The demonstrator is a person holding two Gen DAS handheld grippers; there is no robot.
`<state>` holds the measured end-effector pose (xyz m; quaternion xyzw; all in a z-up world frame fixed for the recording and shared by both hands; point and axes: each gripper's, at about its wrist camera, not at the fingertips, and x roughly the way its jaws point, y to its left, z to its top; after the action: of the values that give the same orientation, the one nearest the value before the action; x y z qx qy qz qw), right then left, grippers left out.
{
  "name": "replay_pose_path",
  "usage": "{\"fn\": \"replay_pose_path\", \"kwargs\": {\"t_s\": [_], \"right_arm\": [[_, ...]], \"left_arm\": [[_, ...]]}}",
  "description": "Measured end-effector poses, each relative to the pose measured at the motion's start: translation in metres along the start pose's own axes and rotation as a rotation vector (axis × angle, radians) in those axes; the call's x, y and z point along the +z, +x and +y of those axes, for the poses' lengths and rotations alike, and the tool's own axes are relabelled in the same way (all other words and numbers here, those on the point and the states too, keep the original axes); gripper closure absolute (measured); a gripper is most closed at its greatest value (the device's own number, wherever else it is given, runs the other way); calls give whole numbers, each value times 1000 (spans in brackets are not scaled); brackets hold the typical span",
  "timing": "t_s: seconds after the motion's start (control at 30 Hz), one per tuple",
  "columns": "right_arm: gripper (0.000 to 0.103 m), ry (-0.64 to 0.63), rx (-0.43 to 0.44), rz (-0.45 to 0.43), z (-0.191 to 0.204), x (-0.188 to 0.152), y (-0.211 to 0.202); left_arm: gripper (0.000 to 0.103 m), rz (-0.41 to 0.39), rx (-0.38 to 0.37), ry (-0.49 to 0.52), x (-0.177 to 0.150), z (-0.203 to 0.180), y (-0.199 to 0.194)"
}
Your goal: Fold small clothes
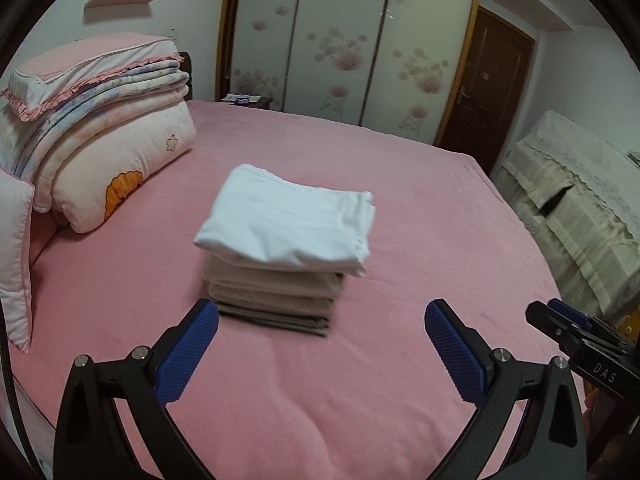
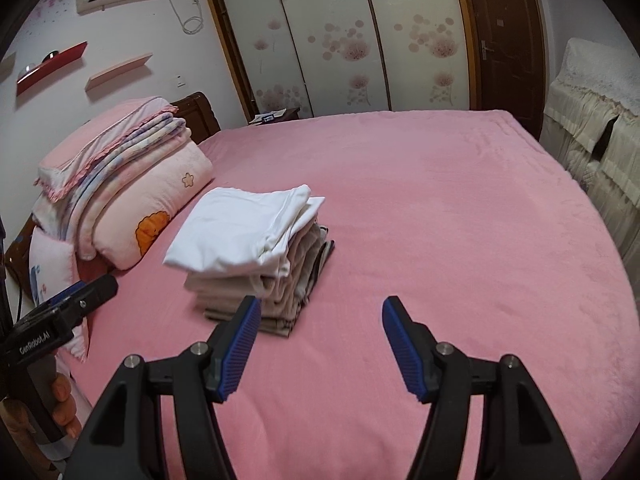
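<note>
Left claw (image 1: 322, 316) agape, right claw (image 2: 318, 314) too; folded stack (image 1: 280, 248) nearby, seemingly untouched.

Bed sheet (image 1: 400, 200): plain pink. Folded clothes stack (image 1: 280, 280): white top garment (image 1: 288, 220) over beige and tan layers. Folded quilt (image 1: 132, 168) at the head edge: pale pink with an orange motif and small flower outline. Wardrobe doors (image 1: 340, 40): frosted white, pink floral print. Gripper pads (image 1: 188, 356): blue, on black frames. Door (image 1: 492, 80): dark brown.
</note>
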<state>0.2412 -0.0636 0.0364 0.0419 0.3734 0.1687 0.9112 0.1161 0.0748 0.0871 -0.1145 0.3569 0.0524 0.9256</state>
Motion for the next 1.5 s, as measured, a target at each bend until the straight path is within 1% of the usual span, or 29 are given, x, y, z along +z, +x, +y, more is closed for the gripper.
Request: {"fn": "replay_pose_path", "kwargs": {"t_s": [0.07,0.23,0.43,0.53,0.57,0.67,0.8,0.83,0.9,1.1,1.2,1.23,1.33,1.5], "right_arm": [[39,-13,3,-10,0,-9,-23],[39,-36,7,-23,-3,-30,-71],[39,-46,-5,-15,-16,-59,-108],[39,-38,-25,-9,-24,-75,-123],[39,-35,-24,-7,-26,-81,-128],[39,-21,-35,-8,-35,-96,-140],[39,8,-50,-15,-46,-116,-153],[37,15,-54,-20,-48,-120,-157],[33,30,-63,-22,-53,-130,-163],[33,97,-76,-38,-73,-160,-180],[32,142,-52,-26,-82,-172,-184],[32,149,-51,-19,-85,-176,-185],[32,137,-81,-7,-87,-185,-188],[32,131,-111,-2,-91,-198,-194]], "left_arm": [[1,1,-26,1,-10,-12,-21],[1,-16,-50,25,-37,-41,-68],[1,-59,-71,49,-75,-65,-109],[1,-75,-54,36,-96,-75,-126],[1,-76,-60,28,-101,-77,-130],[1,-69,-45,18,-116,-84,-140],[1,-55,-61,-5,-135,-93,-148],[1,-53,-64,-5,-138,-94,-148],[1,-36,-64,0,-148,-102,-148],[1,1,-68,15,-177,-120,-143],[1,39,-61,6,-191,-128,-136],[1,60,-70,9,-196,-131,-133],[1,89,-79,45,-204,-143,-128],[1,65,-54,85,-214,-163,-134]]}}
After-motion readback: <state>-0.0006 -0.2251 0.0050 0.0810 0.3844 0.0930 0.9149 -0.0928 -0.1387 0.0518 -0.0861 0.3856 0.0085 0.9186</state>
